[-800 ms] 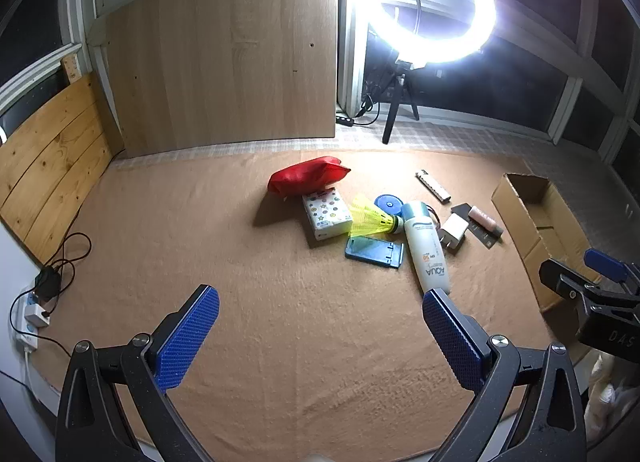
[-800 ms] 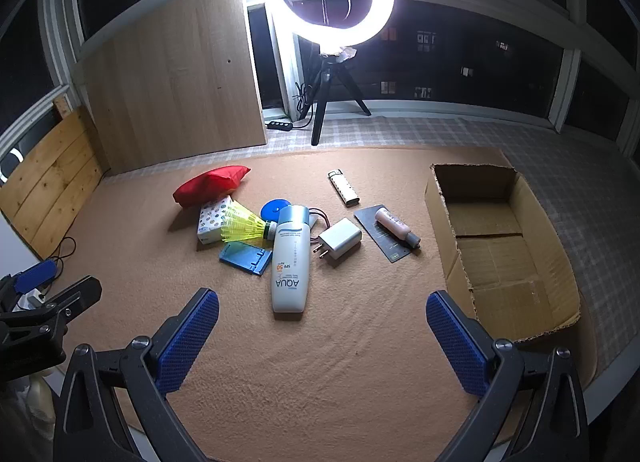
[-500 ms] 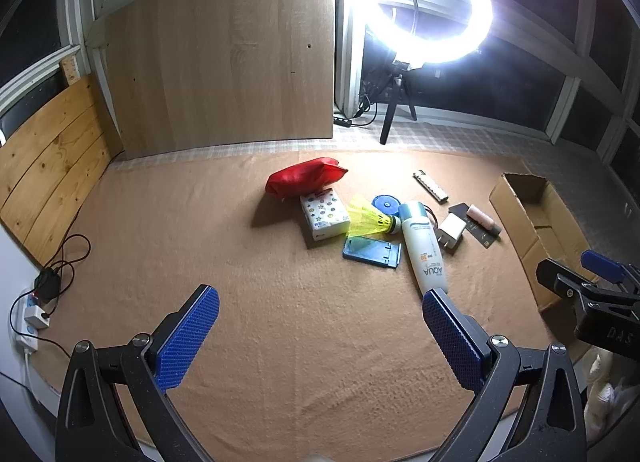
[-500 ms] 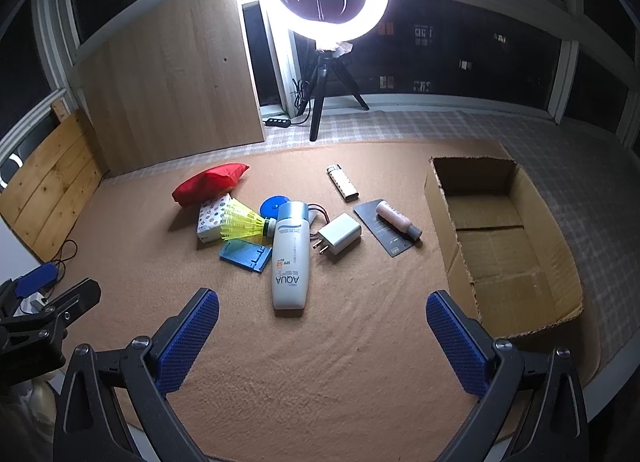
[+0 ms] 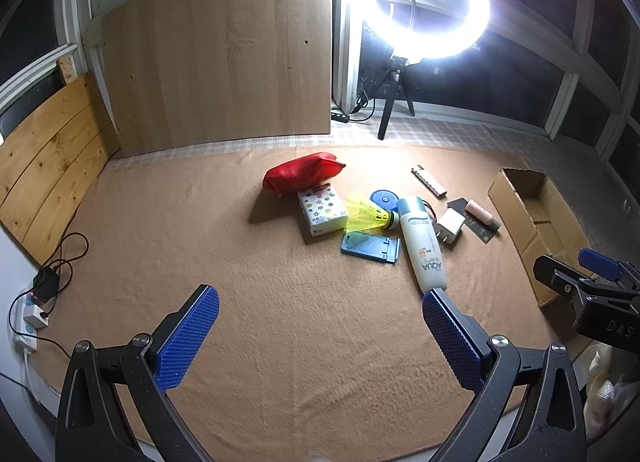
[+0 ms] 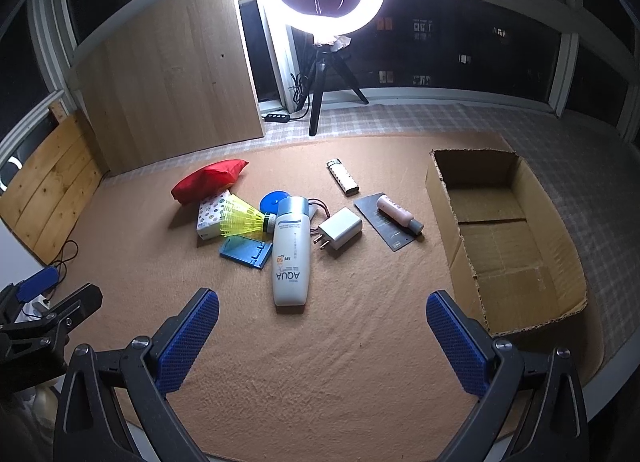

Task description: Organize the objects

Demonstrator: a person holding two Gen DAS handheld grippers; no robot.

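A pile of small objects lies mid-carpet: a red pouch [image 6: 210,180], a patterned tissue pack [image 6: 210,216], a yellow shuttlecock [image 6: 242,218], a blue disc [image 6: 273,200], a blue phone stand [image 6: 245,252], a white AQUA bottle [image 6: 291,252], a white charger [image 6: 340,228], a lighter [image 6: 342,182] and a pink tube [image 6: 398,214] on a dark card. An open cardboard box [image 6: 516,198] stands right of them. My right gripper [image 6: 322,336] hovers open, short of the bottle. My left gripper [image 5: 320,336] is open too, nothing between its fingers, the bottle [image 5: 422,246] ahead right.
A ring light on a tripod [image 6: 320,74] stands behind the carpet. Wooden boards [image 5: 216,54] lean on the back and left walls. A power strip with cables [image 5: 34,310] lies at the carpet's left edge. Bare carpet [image 5: 200,234] stretches left of the pile.
Both views have shifted slightly; the objects sit a little lower and nearer in the frames. Both grippers stay wide open, and nothing on the carpet has moved.
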